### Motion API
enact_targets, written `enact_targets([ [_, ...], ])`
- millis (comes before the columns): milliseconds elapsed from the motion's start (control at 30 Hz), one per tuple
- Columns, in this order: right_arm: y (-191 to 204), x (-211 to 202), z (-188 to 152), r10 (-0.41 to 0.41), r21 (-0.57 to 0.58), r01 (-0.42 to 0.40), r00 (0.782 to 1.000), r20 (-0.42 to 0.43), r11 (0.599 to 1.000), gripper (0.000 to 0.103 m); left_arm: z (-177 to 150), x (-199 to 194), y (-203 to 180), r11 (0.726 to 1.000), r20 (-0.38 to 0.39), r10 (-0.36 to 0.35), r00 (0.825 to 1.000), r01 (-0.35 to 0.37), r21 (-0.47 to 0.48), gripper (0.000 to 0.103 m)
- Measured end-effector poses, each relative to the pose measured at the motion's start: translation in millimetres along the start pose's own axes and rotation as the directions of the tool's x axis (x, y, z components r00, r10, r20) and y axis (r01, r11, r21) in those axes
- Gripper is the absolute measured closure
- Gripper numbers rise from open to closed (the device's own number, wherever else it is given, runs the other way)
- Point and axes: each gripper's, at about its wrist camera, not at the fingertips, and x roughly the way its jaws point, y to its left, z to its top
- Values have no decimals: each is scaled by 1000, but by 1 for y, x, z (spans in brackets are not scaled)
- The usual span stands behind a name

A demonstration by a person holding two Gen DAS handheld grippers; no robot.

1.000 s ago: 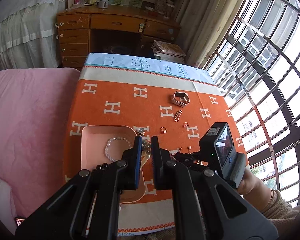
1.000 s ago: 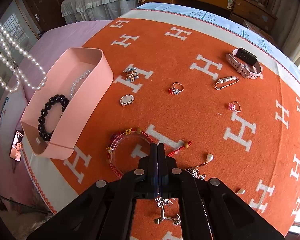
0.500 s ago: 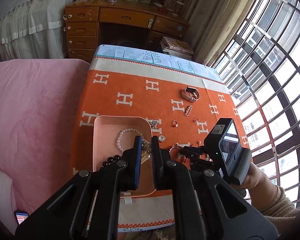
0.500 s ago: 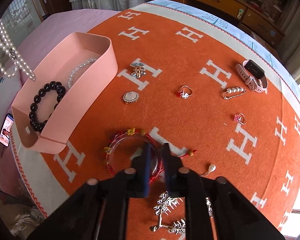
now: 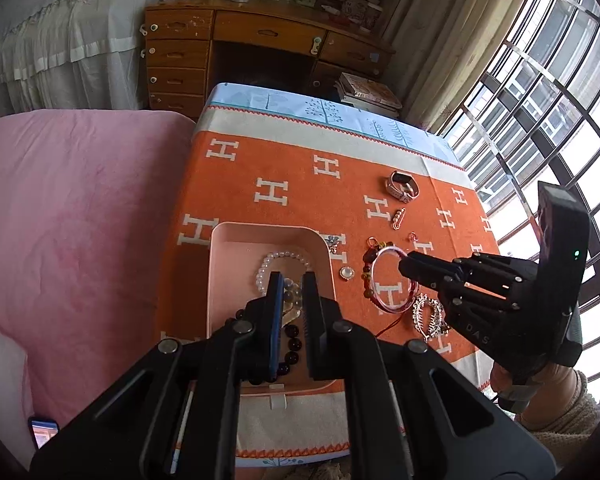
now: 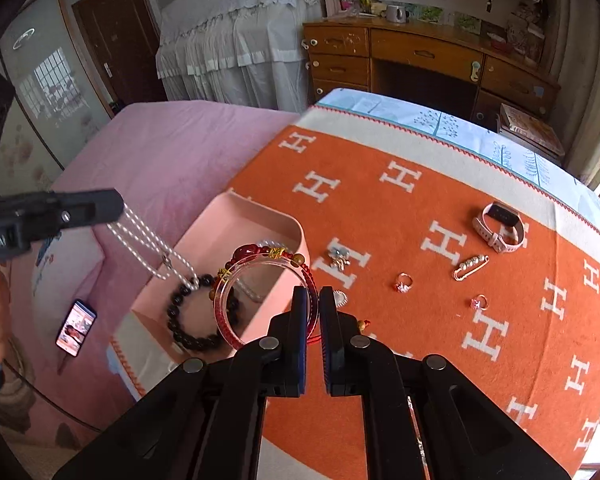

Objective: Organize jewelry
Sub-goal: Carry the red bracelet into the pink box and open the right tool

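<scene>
A pink tray (image 5: 220, 264) (image 6: 288, 232) on the orange cloth holds a white bead bracelet (image 5: 268, 266) and a black bead bracelet (image 6: 188, 320). My left gripper (image 5: 291, 280) (image 6: 118, 204) is shut on a pearl necklace (image 6: 152, 248) that hangs down into the tray. My right gripper (image 6: 313, 300) (image 5: 405, 258) is shut on a clear bangle with red cord and beads (image 6: 252, 292) (image 5: 388, 280), held up off the cloth beside the tray.
Loose on the cloth (image 6: 460, 352): a pink watch (image 6: 500, 228), a pearl pin (image 6: 471, 267), two rings (image 6: 404, 282), a flower brooch (image 6: 338, 258), a round brooch (image 5: 346, 273), a silver leaf brooch (image 5: 426, 312). Pink bed at left with a phone (image 6: 76, 328). Window at right.
My right gripper closed on the bangle and lifted it off the cloth toward the tray. My left gripper lowered the pearl necklace toward the tray.
</scene>
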Motion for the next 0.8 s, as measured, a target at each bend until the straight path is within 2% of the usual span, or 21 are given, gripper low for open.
enact_targets([
  [333, 30, 32, 42, 45, 137, -52, 998, 50, 989, 97, -25, 41, 20, 998, -67, -20, 998, 16, -56, 96],
  [500, 40, 66, 44, 51, 139, -51, 999, 9, 989, 97, -41, 64, 27, 998, -90, 16, 996, -23, -67, 96],
  [633, 42, 91, 40, 48, 134, -45, 999, -23, 990, 97, -51, 74, 26, 994, -76, 103, 992, -105, -29, 94],
  [700, 43, 102, 37, 54, 135, -48, 998, -41, 990, 97, -53, 77, 28, 992, -72, 121, 990, -124, -37, 87],
  [767, 43, 113, 34, 64, 138, -55, 996, -59, 989, 97, -55, 79, 32, 989, -67, 132, 989, -137, -62, 64],
  [800, 44, 118, 33, 66, 139, -56, 996, -68, 989, 97, -56, 79, 34, 987, -61, 137, 989, -141, -73, 59],
])
